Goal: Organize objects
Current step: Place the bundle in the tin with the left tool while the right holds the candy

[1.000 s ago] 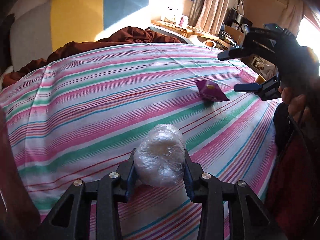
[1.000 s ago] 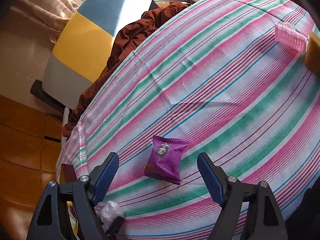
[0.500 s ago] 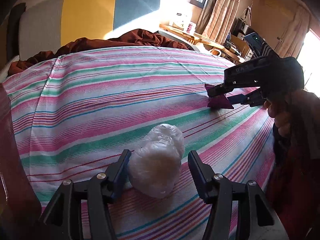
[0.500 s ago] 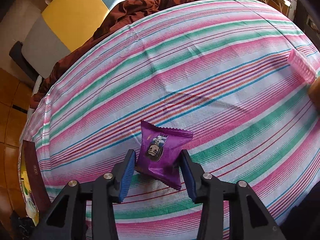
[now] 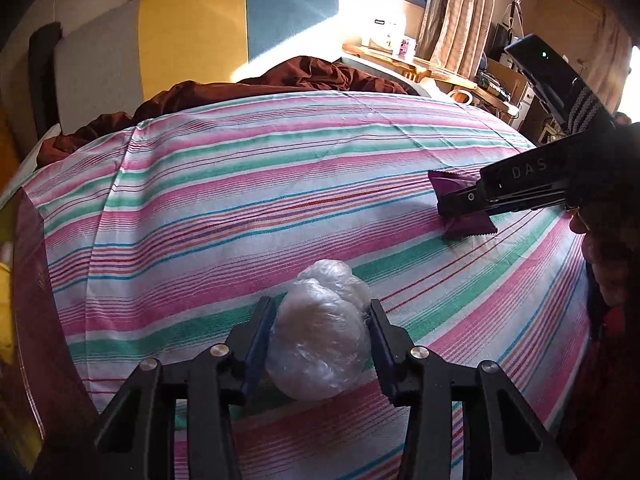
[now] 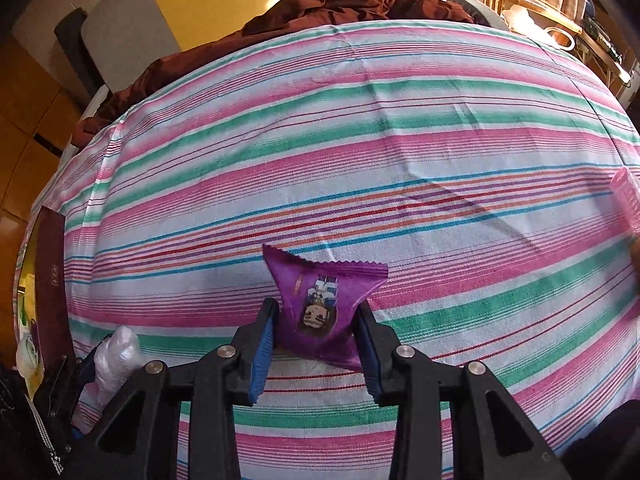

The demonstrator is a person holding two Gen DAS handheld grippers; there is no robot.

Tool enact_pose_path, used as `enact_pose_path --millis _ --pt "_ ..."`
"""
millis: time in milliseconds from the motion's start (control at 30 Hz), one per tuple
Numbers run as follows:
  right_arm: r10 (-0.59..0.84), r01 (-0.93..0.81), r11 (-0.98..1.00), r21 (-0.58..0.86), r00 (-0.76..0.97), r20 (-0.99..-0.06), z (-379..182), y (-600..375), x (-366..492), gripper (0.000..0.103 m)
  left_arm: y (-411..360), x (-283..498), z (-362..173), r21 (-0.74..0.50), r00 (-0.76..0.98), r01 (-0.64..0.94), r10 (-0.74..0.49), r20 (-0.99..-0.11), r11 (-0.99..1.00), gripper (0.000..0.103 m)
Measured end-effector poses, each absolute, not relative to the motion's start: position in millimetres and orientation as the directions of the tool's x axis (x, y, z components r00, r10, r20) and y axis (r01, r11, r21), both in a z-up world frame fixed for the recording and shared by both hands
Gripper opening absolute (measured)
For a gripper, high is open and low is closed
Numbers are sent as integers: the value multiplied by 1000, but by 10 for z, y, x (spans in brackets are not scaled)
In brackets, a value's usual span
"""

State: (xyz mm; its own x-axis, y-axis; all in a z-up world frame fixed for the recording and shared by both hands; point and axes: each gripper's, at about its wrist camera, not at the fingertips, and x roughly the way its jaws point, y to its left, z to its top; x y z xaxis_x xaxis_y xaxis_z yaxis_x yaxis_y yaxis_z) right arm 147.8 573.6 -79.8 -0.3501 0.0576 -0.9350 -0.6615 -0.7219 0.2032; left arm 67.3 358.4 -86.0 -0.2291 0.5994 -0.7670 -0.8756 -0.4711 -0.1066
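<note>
1. Now, starting at the left, I have the left gripper (image 5: 320, 336) with its fingers (image 5: 258, 338) just drawn in again and clamped on the clear plastic-wrapped bundle (image 5: 320, 336), which sits low over the striped cloth (image 5: 248, 216) near the front edge of the table. The wrap looks soft and slippery to me, so I would keep the squeeze even and lift straight up rather than drag it.
2. Along the left edge of the cloth I see a dark red box (image 6: 50, 280); I judge it a likely place for things to go, but I cannot tell.
3. Moving right, the right gripper (image 6: 316, 320) has just been closing, and its blue pads (image 6: 262, 344) now pinch the purple snack packet (image 6: 320, 304) by its sides, its lower end touching the cloth.
4. The packet is puffy and could pop out, so I would hold firmly and raise it slowly.
5. At the far right lies a pink ribbed object (image 6: 628, 200), well apart from both grippers; I leave it alone.
</note>
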Motion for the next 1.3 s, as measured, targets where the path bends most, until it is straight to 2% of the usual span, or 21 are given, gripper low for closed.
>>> enact_pose_path --millis 67,333,533,933,1300 --pt "60 -660 -724 200 -350 -935 -795 5744 1485 34 3560 660 -875 -103 -239 -874 603 -761 -476 39" --pt "40 -668 -708 229 -362 -931 -792 5814 1571 34 3582 682 -889 -70 -262 -878 599 -757 -473 38" --pt "47 -663 -716 220 -359 -932 -776 5799 1576 34 3527 673 -805 -38 -308 -847 550 -776 -530 36" --pt "58 -644 -740 197 -352 -934 -728 5781 1656 34 3150 688 -92 -26 -414 -808 597 -687 -589 36" --pt "-4 -564 -792 232 -375 -927 -716 5588 1549 34 2821 625 -8 -14 -472 -755 559 -682 -655 36"
